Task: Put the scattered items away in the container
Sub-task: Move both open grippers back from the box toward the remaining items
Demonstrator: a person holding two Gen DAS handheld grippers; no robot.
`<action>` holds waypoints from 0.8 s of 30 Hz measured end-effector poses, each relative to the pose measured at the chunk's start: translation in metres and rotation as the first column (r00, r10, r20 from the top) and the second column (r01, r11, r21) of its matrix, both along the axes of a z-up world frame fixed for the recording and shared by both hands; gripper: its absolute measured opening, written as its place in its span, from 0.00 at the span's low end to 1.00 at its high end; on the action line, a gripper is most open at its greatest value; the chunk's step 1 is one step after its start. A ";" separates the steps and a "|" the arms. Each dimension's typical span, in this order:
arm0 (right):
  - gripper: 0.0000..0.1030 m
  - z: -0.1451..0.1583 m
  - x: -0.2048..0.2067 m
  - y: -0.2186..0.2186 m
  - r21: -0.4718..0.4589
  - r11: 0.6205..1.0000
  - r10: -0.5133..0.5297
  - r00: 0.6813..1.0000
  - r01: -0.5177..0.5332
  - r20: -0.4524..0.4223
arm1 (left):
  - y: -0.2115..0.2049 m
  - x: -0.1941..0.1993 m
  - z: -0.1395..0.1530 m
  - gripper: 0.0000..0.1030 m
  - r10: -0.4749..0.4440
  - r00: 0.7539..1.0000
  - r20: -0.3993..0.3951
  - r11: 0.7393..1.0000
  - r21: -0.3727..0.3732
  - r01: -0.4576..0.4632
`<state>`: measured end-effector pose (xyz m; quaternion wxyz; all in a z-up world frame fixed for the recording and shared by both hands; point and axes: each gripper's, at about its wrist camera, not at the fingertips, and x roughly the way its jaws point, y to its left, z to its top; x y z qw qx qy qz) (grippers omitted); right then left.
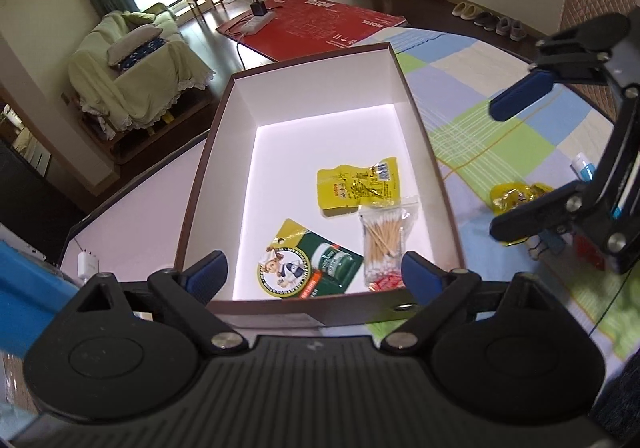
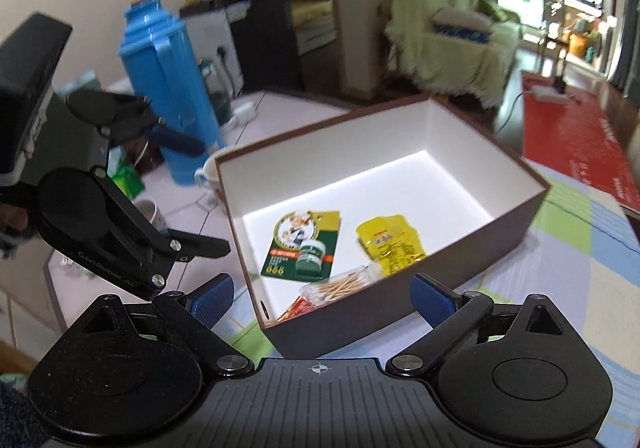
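Note:
A brown box point(image 1: 320, 87) with a white inside stands on the checked cloth. In it lie a yellow sachet point(image 1: 360, 183), a green balm card point(image 1: 304, 264) and a bag of cotton swabs point(image 1: 384, 244). My left gripper point(image 1: 314, 274) hovers open over the box's near wall, holding nothing. My right gripper point(image 1: 518, 163) hangs open to the right of the box, above a gold packet point(image 1: 516, 195) on the cloth. The right wrist view shows the box point(image 2: 472, 248), the card point(image 2: 304, 244), the sachet point(image 2: 388, 244), the swabs point(image 2: 340, 288), my open right gripper point(image 2: 322, 296) and my left gripper point(image 2: 196, 193).
A small blue-and-white item point(image 1: 584, 165) and a red item point(image 1: 588, 252) lie on the cloth behind the right gripper. A blue thermos point(image 2: 168, 87) and two mugs point(image 2: 148, 211) stand left of the box. The table edge runs along the box's left side.

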<state>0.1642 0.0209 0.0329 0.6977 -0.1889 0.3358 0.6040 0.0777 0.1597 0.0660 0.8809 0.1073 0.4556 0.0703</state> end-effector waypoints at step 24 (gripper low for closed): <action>0.94 -0.002 0.018 -0.256 0.022 0.903 -0.422 0.895 0.429 -0.148 | -0.122 -0.042 -0.009 0.90 -0.031 0.999 0.018 0.986 -0.162 0.033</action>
